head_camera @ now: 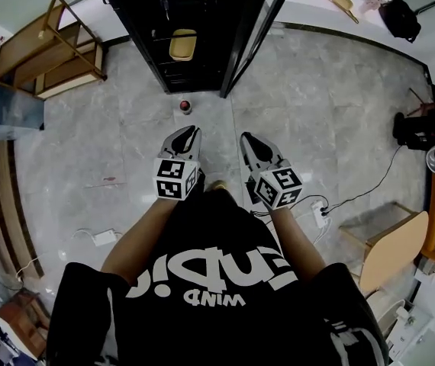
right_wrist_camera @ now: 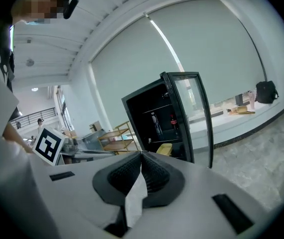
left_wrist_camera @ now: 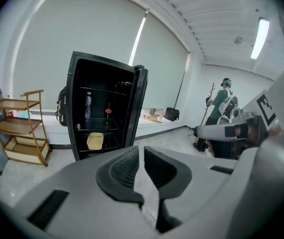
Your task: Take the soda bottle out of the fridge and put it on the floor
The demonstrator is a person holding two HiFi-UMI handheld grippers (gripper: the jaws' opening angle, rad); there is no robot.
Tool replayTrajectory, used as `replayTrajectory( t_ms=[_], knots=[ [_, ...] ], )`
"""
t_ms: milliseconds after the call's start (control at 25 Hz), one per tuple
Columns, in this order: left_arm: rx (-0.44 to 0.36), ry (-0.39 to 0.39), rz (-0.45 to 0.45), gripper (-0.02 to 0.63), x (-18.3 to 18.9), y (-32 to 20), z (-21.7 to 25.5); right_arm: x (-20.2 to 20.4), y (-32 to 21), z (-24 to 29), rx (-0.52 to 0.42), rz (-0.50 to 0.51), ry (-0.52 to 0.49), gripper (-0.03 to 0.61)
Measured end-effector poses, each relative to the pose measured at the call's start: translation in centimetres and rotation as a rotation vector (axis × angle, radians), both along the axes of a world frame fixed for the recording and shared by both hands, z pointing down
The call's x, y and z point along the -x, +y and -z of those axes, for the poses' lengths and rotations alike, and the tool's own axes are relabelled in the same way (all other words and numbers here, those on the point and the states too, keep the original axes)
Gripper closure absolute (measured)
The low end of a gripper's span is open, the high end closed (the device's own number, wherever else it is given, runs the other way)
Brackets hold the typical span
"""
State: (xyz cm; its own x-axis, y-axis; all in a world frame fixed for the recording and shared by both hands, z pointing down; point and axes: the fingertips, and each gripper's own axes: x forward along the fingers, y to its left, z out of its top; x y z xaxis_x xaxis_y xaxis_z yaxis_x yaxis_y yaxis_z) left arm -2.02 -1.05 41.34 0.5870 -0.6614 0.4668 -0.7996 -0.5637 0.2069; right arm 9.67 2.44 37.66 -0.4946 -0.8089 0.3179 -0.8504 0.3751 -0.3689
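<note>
Standing before the fridge (left_wrist_camera: 102, 66), I am holding my left gripper (left_wrist_camera: 141, 148) narrow and my right gripper (right_wrist_camera: 141, 153) closed, both empty. I am planning to widen one for the soda bottle (left_wrist_camera: 108, 111).

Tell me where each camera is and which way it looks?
Head view: on the person's head, looking steeply down at the floor, left gripper, right gripper, arms, black shirt.
Left gripper view: on that gripper, looking along its slightly parted, empty jaws at the open fridge; right gripper shows at right.
Right gripper view: on that gripper, looking along its closed jaws at the fridge; the person's body at left.
Shared: both gripper views show the soda bottle inside the fridge.
</note>
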Motion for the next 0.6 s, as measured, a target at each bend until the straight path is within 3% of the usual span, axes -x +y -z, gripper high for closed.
replayTrajectory(
  t_ms=[80,320,600],
  knots=[
    [0.010,0.000,0.013,0.605,0.5,0.4,1.4,0.1,0.4,1.1,-0.008,0.004,-0.007,0.554],
    [-0.002,0.019,0.019,0.606,2.7,0.1,6.2,0.4,0.4,4.0,-0.019,-0.011,0.022,0.554],
    [-0.051,0.026,-0.047,0.606,4.9,1.7,11.1,0.9,0.9,7.8,-0.048,-0.014,0.004,0.554]
  ],
)
